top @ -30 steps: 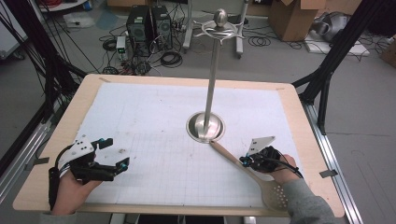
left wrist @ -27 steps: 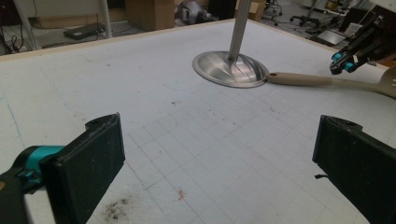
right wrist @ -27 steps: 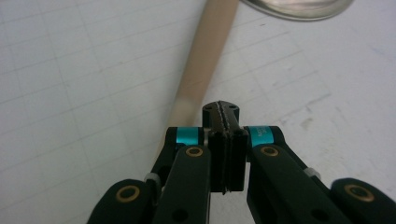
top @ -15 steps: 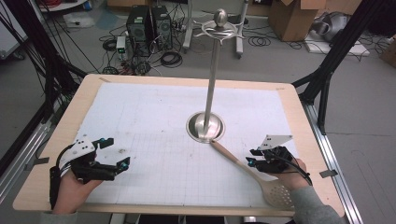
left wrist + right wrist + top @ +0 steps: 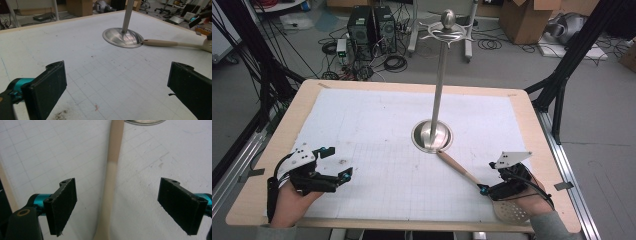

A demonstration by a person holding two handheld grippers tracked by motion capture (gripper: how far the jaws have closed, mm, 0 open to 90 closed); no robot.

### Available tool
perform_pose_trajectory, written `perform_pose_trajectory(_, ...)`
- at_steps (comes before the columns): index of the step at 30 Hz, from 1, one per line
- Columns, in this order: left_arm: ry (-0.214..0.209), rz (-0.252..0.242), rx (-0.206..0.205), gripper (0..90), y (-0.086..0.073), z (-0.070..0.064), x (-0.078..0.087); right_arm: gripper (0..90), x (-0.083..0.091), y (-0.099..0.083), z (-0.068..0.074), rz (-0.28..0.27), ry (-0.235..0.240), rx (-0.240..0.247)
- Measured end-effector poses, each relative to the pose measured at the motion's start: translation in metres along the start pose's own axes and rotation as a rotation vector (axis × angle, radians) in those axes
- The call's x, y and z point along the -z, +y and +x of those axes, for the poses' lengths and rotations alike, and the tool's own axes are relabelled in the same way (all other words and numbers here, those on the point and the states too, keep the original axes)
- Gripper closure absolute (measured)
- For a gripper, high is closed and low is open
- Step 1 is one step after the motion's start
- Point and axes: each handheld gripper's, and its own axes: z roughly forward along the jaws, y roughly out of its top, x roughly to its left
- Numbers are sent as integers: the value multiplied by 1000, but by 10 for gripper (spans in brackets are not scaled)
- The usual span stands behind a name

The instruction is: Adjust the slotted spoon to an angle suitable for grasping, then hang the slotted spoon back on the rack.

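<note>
My right tongs (image 5: 484, 190) hang low over the near right part of the counter (image 5: 272, 150), and my right hand (image 5: 524, 202) comes in from the near edge. The jaws stand wide open, one on each side of the slotted spoon (image 5: 472, 180), and they do not touch it. In the right gripper view the spoon's handle (image 5: 111, 177) runs straight up between the two black pads (image 5: 63, 205), with free room at both sides.

The spoon lies flat on the white gridded mat (image 5: 377, 130). The tip of its wooden handle touches or almost touches the round base of the metal stand (image 5: 432, 135), and its perforated head is at the near edge, partly under my right hand. The pole of the stand rises upright from the middle of the counter, with hooks at the top.

My left tongs (image 5: 337, 172) are at the near left, well apart from the spoon. My left hand (image 5: 292, 200) rests by the near edge, and the tongs point toward the middle of the counter. The jaws are wide open and hold nothing; in the left gripper view I see bare mat between them, and the stand (image 5: 123, 37) and the handle (image 5: 165, 43) farther off.

The mat is free between my two hands and also behind the stand. The right edge of the counter is near my right hand.
</note>
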Motion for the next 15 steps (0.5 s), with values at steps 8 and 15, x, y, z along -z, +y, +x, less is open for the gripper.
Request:
perform_pose_trajectory(8,2,-4,-1,26,0,0,0,149,2,-6,1,18,0,4)
perform_pose_trajectory(15,-4,-9,-3,27,2,0,-1,152,-1,-7,3,36,-2,-4)
